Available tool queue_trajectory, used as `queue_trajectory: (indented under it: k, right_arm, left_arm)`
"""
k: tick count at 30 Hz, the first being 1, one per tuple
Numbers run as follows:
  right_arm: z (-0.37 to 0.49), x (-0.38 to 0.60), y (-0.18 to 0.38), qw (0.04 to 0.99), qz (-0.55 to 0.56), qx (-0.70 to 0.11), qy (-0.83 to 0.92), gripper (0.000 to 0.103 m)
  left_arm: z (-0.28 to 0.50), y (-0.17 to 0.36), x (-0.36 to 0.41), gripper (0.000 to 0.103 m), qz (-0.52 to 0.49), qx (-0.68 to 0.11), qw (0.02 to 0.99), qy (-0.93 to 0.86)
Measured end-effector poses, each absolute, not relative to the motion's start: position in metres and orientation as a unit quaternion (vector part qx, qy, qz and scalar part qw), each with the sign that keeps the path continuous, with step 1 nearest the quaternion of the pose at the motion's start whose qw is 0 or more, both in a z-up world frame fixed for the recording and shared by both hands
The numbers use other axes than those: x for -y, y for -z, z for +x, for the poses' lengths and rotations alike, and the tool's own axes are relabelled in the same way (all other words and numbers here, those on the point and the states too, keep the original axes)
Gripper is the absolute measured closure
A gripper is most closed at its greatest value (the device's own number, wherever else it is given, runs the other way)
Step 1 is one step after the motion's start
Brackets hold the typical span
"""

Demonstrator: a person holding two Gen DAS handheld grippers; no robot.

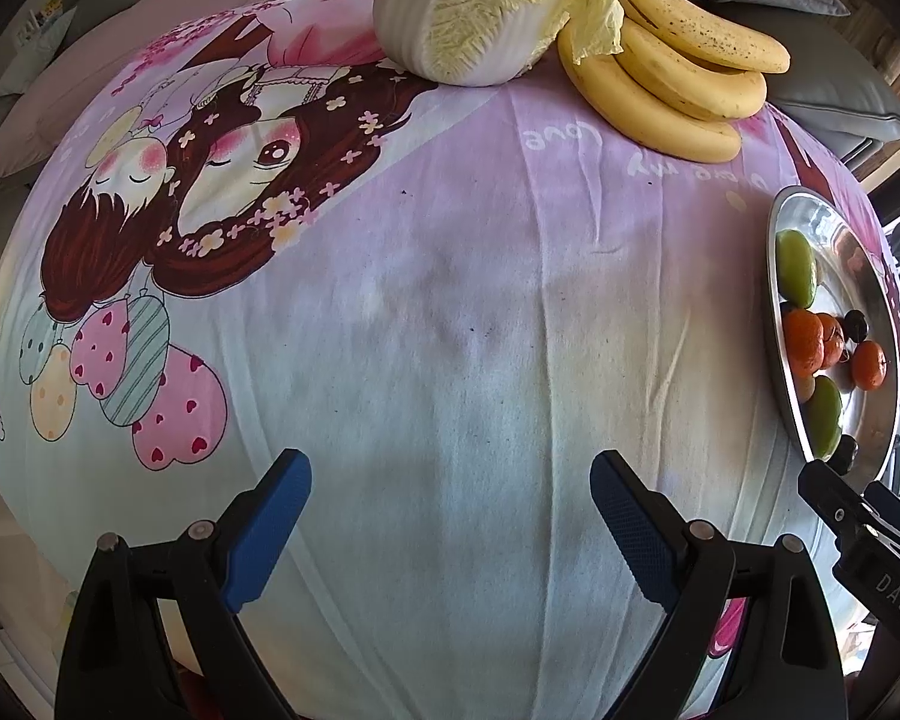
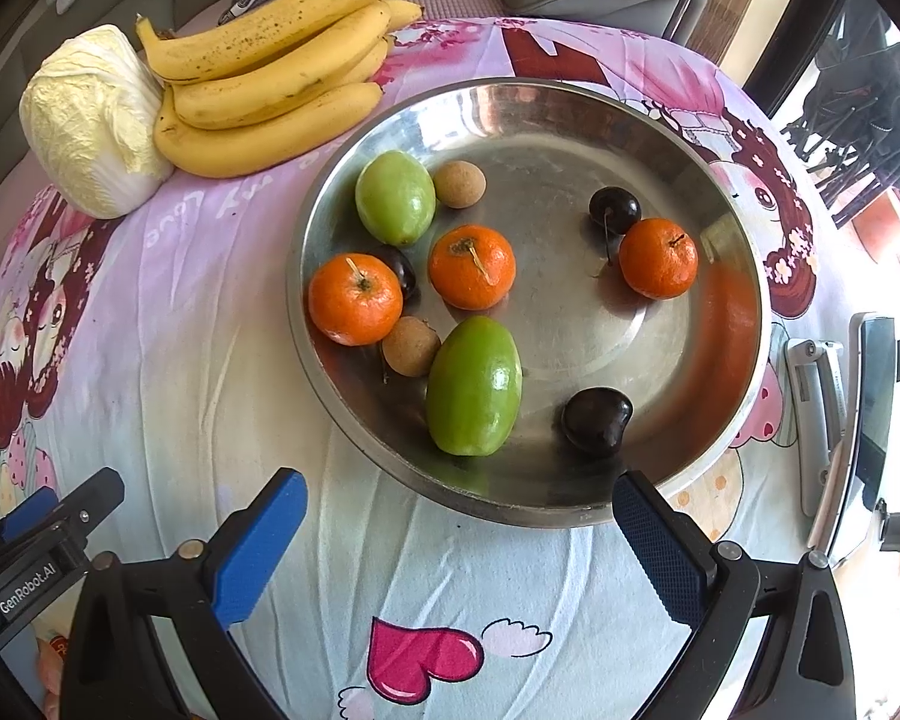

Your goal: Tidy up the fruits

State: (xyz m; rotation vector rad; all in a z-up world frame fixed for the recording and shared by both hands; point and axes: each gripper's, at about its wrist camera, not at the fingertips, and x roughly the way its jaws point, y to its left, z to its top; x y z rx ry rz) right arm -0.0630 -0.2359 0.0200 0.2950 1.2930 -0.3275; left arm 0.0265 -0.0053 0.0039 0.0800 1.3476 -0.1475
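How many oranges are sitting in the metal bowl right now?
3. One orange sits by the bowl's left wall, one near the middle, and one toward the right beside a dark cherry. None seems hidden.

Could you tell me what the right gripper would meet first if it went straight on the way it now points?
Probably the near rim of the metal bowl, just ahead of the open right gripper; otherwise the bare tablecloth, since depth is unclear.
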Motion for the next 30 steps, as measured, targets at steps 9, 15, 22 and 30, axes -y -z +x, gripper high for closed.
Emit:
queue_trajectory:
  k: [9, 15, 22, 30]
  right_arm:
    - [-0.0631, 0.2363, -0.0195, 0.775, 0.137, -0.598, 0.151, 0.000]
    - [-0.0632, 0.2366, -0.0190, 0.774, 0.138, -0.599, 0.151, 0.000]
    - [-0.0630, 0.2364, -0.0189, 0.774, 0.137, -0.599, 0.152, 0.000]
    - [-0.0634, 0.2367, -0.0185, 0.773, 0.137, -0.600, 0.152, 0.000]
  left_arm:
    - [0.0261, -0.0034, 0.0045, 0.009, 0.038, -0.624, 0.778, 0.068]
    - [0.0265, -0.0033, 0.0046, 0.009, 0.038, -0.624, 0.778, 0.068]
    - [0.0273, -0.0032, 0.0052, 0.009, 0.038, -0.624, 0.777, 0.068]
    - [0.0282, -0.0031, 0.0057, 0.009, 0.038, -0.625, 0.777, 0.068]
